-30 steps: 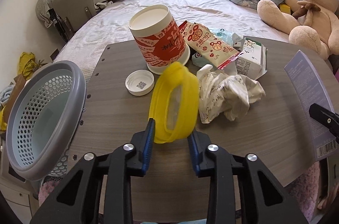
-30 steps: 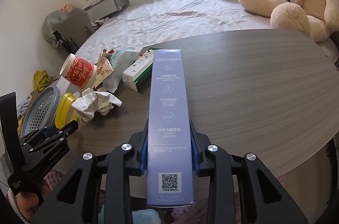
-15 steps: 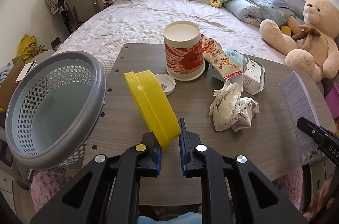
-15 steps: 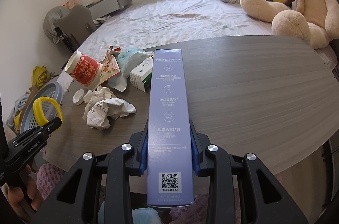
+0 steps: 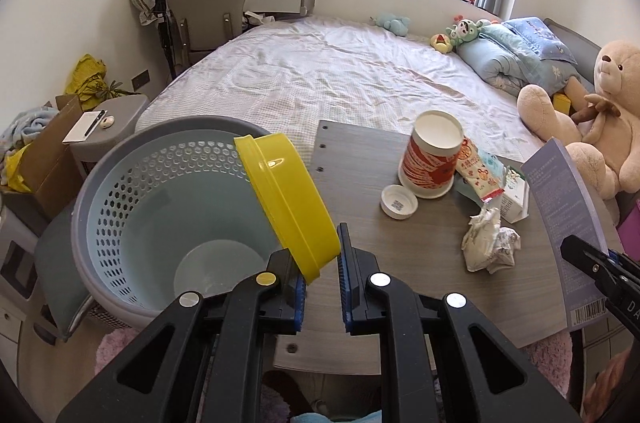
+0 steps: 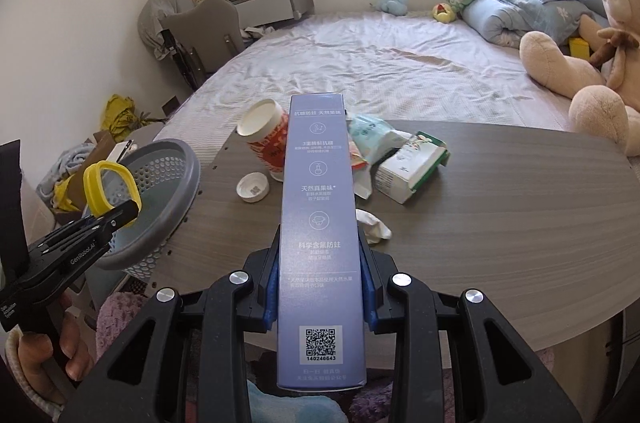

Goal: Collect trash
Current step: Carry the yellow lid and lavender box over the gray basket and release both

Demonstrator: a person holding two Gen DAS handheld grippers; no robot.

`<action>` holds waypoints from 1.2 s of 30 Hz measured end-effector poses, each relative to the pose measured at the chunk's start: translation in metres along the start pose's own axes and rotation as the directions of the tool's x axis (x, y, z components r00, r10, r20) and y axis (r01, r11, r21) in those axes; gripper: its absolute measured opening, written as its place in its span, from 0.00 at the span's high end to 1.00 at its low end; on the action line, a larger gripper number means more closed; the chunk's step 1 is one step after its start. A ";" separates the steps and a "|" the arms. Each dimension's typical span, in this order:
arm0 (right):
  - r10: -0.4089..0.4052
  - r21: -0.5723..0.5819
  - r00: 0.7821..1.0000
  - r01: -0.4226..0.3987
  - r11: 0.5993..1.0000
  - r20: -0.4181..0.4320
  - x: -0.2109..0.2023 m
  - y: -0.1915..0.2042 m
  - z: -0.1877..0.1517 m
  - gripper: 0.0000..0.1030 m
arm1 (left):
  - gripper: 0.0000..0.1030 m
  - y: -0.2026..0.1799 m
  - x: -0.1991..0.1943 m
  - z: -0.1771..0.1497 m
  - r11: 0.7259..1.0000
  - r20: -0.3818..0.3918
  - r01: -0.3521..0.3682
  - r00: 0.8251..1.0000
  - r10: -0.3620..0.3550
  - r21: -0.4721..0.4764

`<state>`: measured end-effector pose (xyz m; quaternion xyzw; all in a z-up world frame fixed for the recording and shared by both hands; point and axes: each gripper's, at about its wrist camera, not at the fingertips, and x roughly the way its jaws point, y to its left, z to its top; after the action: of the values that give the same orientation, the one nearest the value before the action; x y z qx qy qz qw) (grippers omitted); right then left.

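From your left wrist, your left gripper point(image 5: 322, 275) angles downward, clamped on the yellow lid point(image 5: 288, 199), held tilted over the grey basket point(image 5: 120, 159). From your right wrist, your right gripper point(image 6: 320, 283) angles down above the surface point(image 6: 500, 223), gripping the purple toothpaste box point(image 6: 320, 207).

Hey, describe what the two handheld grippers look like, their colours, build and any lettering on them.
Both are matte black plastic clamps with angular, cut-out arms, silver round pivot pins and blue ribbed pads on the fingers. The left gripper carries white lettering along its side, seen in the right wrist view. The right gripper has the same build. No cables show.
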<state>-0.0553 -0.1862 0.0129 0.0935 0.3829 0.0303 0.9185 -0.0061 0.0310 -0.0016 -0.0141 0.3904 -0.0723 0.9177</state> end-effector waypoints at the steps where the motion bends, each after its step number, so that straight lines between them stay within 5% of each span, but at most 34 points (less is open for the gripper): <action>1: 0.016 -0.017 1.000 -0.016 1.000 -0.002 0.002 0.010 0.003 0.70 | 0.87 0.008 -0.001 0.002 1.000 0.009 -0.012 1.000 0.012 -0.006; 18: 0.200 -0.199 0.968 -0.228 0.953 -0.149 0.096 0.154 0.041 0.70 | 0.87 0.133 0.026 0.021 0.987 -0.038 -0.122 0.992 0.119 -0.107; 36: 0.230 -0.255 0.938 -0.297 0.920 -0.259 0.153 0.204 0.044 0.69 | 0.87 0.166 0.056 0.023 0.982 -0.097 -0.137 0.988 0.124 -0.132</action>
<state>0.0872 0.0268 -0.0233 0.0048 0.4592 0.2205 0.8605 0.0694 0.1866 -0.0395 -0.0489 0.4345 0.0147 0.8992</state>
